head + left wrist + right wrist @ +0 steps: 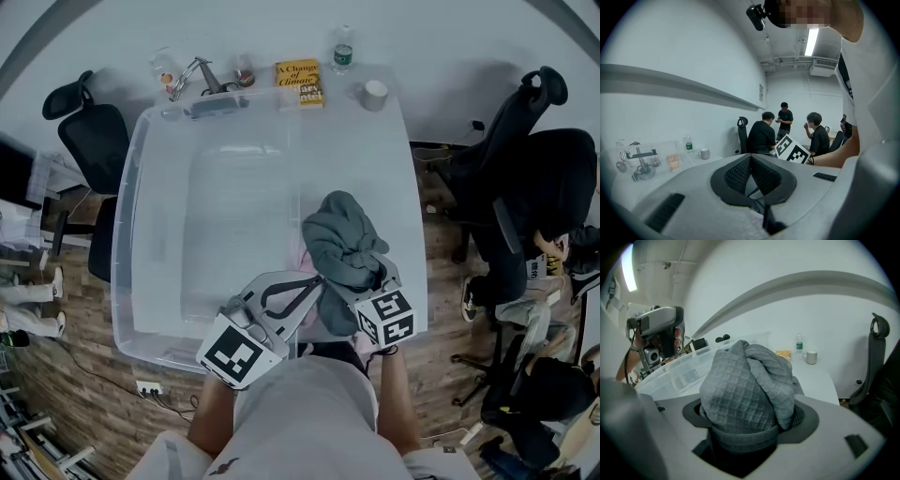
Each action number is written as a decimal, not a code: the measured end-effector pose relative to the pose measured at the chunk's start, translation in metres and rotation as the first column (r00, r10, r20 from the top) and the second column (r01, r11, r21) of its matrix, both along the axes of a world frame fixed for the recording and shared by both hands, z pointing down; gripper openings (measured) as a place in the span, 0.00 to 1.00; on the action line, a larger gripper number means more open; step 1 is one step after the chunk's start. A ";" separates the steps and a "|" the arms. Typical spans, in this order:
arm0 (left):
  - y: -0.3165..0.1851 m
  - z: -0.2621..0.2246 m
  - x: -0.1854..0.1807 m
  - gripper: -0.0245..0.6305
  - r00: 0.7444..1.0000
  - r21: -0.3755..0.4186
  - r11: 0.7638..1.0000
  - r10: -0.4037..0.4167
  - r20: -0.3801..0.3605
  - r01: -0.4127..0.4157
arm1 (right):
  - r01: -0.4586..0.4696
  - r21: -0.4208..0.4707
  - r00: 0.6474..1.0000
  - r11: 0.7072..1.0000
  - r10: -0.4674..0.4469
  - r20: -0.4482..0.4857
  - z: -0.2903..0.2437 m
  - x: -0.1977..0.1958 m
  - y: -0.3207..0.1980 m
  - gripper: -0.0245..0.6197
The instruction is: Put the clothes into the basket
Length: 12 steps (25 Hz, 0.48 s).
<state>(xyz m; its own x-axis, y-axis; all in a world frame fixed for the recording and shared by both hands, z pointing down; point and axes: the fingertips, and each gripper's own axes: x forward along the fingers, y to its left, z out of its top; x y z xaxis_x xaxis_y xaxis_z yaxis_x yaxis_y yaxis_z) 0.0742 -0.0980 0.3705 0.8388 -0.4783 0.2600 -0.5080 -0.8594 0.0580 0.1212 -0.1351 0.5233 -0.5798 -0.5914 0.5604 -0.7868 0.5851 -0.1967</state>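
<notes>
From the head view, the clear basket (131,187) fills the left and middle of the white table (398,187). A bare strip of table runs down the right side, and a book (298,82), a mug (373,94) and a bottle (342,49) stand along the far edge. The basket looks nearly empty, apart from a pinkish patch by its near right wall that is too faint to name. The right gripper (361,281) holds a bunched grey cloth (342,239) up near the basket's right rim. The left gripper (314,281) is just beside it.

The left gripper view shows that gripper (751,159) with its tips pressed together on nothing. Only this view shows three people (761,133) at the back of the room.

In the right gripper view, the right gripper (750,420) pinches the cloth (745,380), which bulges above both fingers. The basket rim (684,366) lies to its left, with a black chair (876,357) at the far right.
</notes>
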 end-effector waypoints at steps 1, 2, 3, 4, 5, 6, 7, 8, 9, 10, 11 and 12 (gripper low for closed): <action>0.001 -0.001 0.000 0.05 1.000 0.002 1.000 0.000 -0.004 0.000 | -0.002 0.011 1.000 1.000 0.002 0.004 -0.006 0.000 0.000 0.61; 0.002 -0.003 -0.001 0.05 1.000 0.005 1.000 0.001 -0.008 0.000 | -0.004 0.024 1.000 1.000 0.003 0.007 -0.013 0.000 0.000 0.61; 0.002 -0.005 -0.001 0.05 1.000 0.009 1.000 0.001 -0.012 -0.001 | -0.005 0.037 1.000 0.999 0.004 0.010 -0.020 -0.001 0.000 0.61; 0.003 -0.006 -0.002 0.05 1.000 0.011 1.000 0.001 -0.014 -0.001 | -0.006 0.050 1.000 0.999 0.006 0.013 -0.027 -0.001 0.000 0.61; 0.004 -0.007 -0.002 0.05 1.000 0.015 1.000 0.002 -0.013 -0.001 | -0.008 0.063 1.000 0.998 0.007 0.016 -0.033 -0.001 0.000 0.61; 0.005 -0.008 -0.002 0.05 1.000 0.019 1.000 0.001 -0.009 -0.001 | -0.010 0.077 1.000 0.997 0.009 0.019 -0.040 0.000 0.000 0.61; 0.006 -0.008 -0.002 0.05 1.000 0.025 1.000 0.000 -0.005 0.000 | -0.011 0.091 1.000 0.996 0.010 0.021 -0.046 0.000 0.001 0.61; 0.008 -0.010 -0.003 0.05 1.000 0.031 1.000 -0.001 -0.002 0.002 | -0.012 0.105 1.000 0.994 0.010 0.022 -0.053 0.000 0.003 0.61; 0.009 -0.011 -0.003 0.05 1.000 0.037 0.999 -0.004 -0.001 0.004 | -0.013 0.118 1.000 0.993 0.011 0.022 -0.060 0.000 0.004 0.61; 0.011 -0.013 -0.004 0.05 1.000 0.043 0.999 -0.006 -0.001 0.006 | -0.014 0.130 1.000 0.991 0.011 0.024 -0.067 0.000 0.006 0.61; 0.012 -0.015 -0.005 0.05 1.000 0.048 0.999 -0.008 -0.002 0.008 | -0.015 0.142 1.000 0.990 0.012 0.027 -0.075 -0.001 0.007 0.61; 0.013 -0.017 -0.006 0.05 1.000 0.053 0.999 -0.010 -0.004 0.010 | -0.016 0.153 0.999 0.988 0.011 0.032 -0.081 -0.001 0.008 0.61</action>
